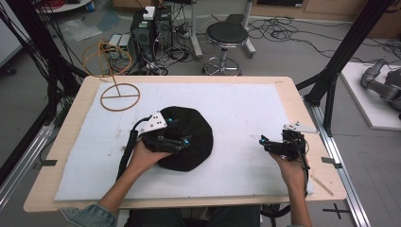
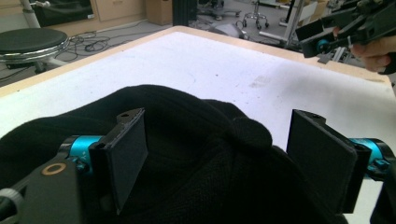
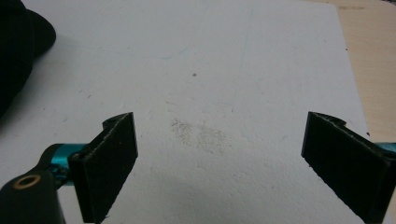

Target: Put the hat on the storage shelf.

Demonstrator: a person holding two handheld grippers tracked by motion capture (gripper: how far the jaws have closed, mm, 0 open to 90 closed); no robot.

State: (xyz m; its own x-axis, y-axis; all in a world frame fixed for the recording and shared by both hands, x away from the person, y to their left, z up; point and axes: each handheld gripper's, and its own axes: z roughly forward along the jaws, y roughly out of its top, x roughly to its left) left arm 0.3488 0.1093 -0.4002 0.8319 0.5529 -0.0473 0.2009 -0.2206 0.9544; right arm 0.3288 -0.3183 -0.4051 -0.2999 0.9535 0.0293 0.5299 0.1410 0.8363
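left gripper view: left gripper [image 2: 219, 158] gapes, straddling black hat [image 2: 196, 140].

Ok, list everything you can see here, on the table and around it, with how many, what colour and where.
Hat: one, black, knitted, on the white mat left of centre.
Mat: one, white, covering most of the table top.
Table: one, light wood, edges showing round the mat.
Wire stand: one, orange-brown rings, far left corner of the table.
Stool: one, black seat on chrome legs, on the floor beyond the table.
Computer towers: two, black, on the floor left of the stool.
Left gripper: one, black with teal parts, fingers open over the hat.
Right gripper: one, black with teal parts, fingers open above bare mat, right side.
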